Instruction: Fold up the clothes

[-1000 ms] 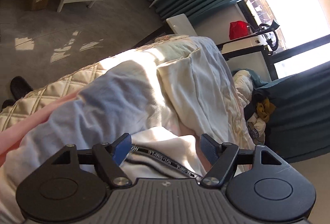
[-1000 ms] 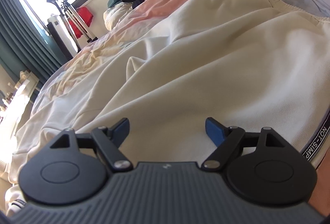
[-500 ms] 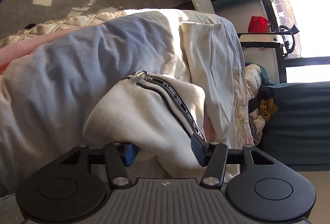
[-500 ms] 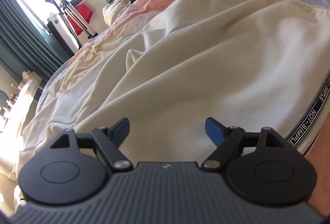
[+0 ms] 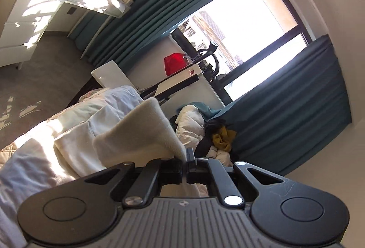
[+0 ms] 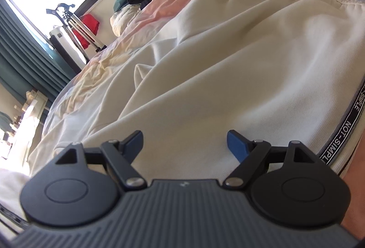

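The left gripper [image 5: 185, 164] is clamped on a lifted corner of the cream trousers [image 6: 228, 79], which lie spread over the bed [image 6: 95, 69], while the right gripper [image 6: 185, 143] hovers low over them with its jaws apart. To fold well, I would carry that corner across smoothly and pin the near cloth flat. The corner's underside and the trousers' far legs are out of view.
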`<state>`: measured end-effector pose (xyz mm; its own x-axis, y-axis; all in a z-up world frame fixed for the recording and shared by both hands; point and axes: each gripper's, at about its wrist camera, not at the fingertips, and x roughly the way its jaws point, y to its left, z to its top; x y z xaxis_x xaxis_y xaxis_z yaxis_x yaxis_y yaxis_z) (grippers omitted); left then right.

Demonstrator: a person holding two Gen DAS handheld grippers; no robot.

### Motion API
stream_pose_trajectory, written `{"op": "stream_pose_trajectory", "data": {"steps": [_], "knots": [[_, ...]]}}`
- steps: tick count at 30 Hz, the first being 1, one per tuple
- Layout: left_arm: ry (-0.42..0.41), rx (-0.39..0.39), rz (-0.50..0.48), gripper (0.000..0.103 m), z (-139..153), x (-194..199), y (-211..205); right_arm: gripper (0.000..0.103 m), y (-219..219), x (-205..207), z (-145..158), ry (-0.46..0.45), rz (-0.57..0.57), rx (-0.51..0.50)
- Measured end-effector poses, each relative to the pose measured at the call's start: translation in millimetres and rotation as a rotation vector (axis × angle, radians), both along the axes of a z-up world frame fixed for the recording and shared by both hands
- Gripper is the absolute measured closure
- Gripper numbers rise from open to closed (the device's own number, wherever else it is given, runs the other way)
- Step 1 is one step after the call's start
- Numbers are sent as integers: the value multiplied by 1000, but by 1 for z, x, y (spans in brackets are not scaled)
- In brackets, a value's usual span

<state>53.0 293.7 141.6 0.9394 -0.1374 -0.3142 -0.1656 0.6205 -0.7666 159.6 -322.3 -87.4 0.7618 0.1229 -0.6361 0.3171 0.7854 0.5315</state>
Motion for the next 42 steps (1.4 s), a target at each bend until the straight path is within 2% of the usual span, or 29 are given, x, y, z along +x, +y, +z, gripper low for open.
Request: {"op": "stream_pose_trajectory", "data": {"steps": [2, 3, 5, 6, 8, 10, 13, 15, 17, 19, 23, 28, 31, 32, 33, 34, 37, 38, 42], "knots": [[45, -7, 54, 101, -18, -10, 13, 21, -2, 1, 0, -1, -7, 13], [104, -38, 90, 100, -39, -16, 22, 21, -3, 1, 0, -2, -7, 18], [228, -107, 165, 100, -83, -27, 42, 21, -7, -1, 4, -8, -8, 39], [317, -166, 195, 100, -111, -32, 54, 21, -10, -3, 7, -11, -9, 53], [421, -260, 241, 100, -150, -43, 68, 21, -21, -9, 14, -18, -18, 90], [413, -302, 246, 100, -164, -50, 74, 21, -42, -19, 27, -19, -31, 150], [391, -361, 248, 99, -183, -61, 84, 21, -94, -42, 51, -89, -104, 225], [386, -370, 242, 99, -188, -63, 87, 21, -132, -56, 65, -137, -164, 155], [381, -378, 234, 99, -192, -64, 90, 21, -166, -65, 67, -119, -235, 41], [380, -372, 224, 99, -198, -66, 95, 19, -214, -70, 49, -44, -323, 15], [381, -354, 216, 99, -207, -63, 96, 19, -276, -67, -2, 11, -383, 163], [388, -331, 213, 98, -213, -58, 96, 19, -296, -45, -50, 14, -424, 317], [390, -308, 205, 98, -212, -55, 96, 34, -285, -22, -52, -41, -351, 296], [390, -302, 202, 98, -212, -55, 97, 51, -281, -15, -52, -57, -328, 286], [389, -296, 199, 98, -212, -54, 97, 80, -278, -10, -49, -44, -342, 247], [387, -297, 199, 98, -211, -54, 98, 89, -274, -6, -45, -33, -355, 211], [364, -300, 190, 99, -208, -56, 101, 90, -269, -15, -26, -103, -398, 181], [352, -300, 182, 99, -206, -57, 102, 90, -270, -24, -15, -148, -403, 178], [277, -311, 122, 99, -197, -65, 107, 91, -275, -60, 18, -218, -417, 153]]}}
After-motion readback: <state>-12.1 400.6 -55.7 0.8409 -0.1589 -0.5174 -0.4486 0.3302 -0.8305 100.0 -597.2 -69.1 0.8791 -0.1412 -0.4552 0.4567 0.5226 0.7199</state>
